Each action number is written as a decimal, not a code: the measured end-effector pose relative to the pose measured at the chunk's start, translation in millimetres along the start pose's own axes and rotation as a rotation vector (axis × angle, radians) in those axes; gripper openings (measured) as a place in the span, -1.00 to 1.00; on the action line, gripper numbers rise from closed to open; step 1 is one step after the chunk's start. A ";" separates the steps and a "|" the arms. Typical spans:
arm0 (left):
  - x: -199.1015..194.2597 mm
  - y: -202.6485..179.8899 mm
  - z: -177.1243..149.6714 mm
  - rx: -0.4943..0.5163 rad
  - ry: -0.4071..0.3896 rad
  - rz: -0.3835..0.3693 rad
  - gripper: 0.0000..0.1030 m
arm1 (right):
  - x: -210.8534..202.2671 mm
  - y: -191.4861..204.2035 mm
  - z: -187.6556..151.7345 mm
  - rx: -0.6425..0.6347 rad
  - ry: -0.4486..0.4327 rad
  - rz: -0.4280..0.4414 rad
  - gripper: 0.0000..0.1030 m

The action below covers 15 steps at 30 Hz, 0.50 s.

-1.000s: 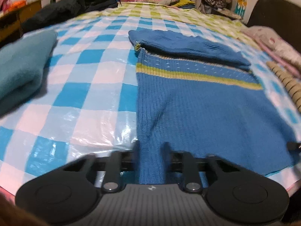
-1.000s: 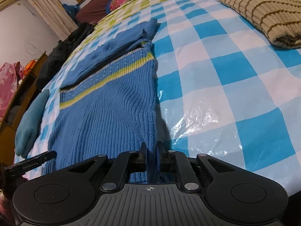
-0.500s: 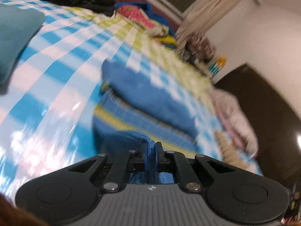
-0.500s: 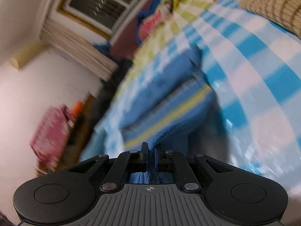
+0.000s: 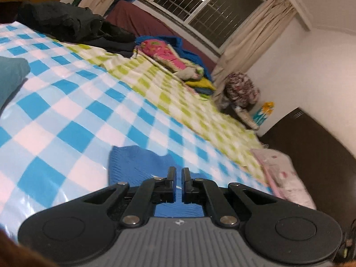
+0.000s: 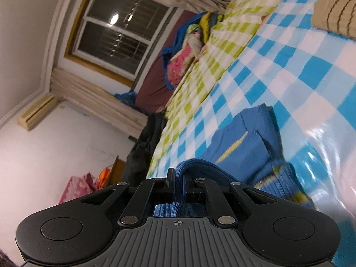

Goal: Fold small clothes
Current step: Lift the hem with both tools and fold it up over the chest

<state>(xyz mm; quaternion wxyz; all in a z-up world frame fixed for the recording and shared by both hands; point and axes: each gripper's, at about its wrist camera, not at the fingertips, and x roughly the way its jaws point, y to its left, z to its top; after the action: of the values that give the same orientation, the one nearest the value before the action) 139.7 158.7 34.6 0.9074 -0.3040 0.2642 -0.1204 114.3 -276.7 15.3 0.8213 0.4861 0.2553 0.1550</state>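
Right gripper (image 6: 177, 173) clenched on bunched hem of blue sweater (image 6: 244, 146), knit pinched between fingers and lifted. Left gripper (image 5: 177, 173) clenched too; narrow slit between fingers, blue knit behind and beneath, grasp itself unclear. Sweater lies just ahead on blue checked sheet (image 5: 66, 120), yellow stripe showing. Beyond: teal folded garment (image 5: 11, 77) at left, striped beige knit (image 6: 336, 15) at right. Farther: green checked cloth (image 5: 178, 98), black clothes (image 5: 66, 22), window (image 5: 207, 6).
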 end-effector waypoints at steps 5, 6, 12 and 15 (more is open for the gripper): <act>0.9 2.7 -21.9 0.148 0.063 0.065 -0.79 | 30.8 -13.8 7.7 0.022 -0.006 -0.051 -0.86; -0.1 4.6 -27.9 0.176 0.082 0.079 -0.79 | 31.3 -15.3 5.3 0.016 0.002 -0.053 -0.86; -17.1 6.1 -59.4 0.317 0.171 0.108 -0.60 | 24.0 -19.2 -11.3 -0.059 0.033 -0.130 -0.86; -32.5 -0.2 -69.2 0.407 0.165 0.124 -0.34 | 21.9 -20.7 -14.2 -0.052 0.039 -0.141 -0.86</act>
<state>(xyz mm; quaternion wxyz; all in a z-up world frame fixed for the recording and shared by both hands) 74.4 137.1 1.1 0.9311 -0.0867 0.3258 -0.1396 124.3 -265.5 -14.5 0.8374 0.4423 0.3008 0.1127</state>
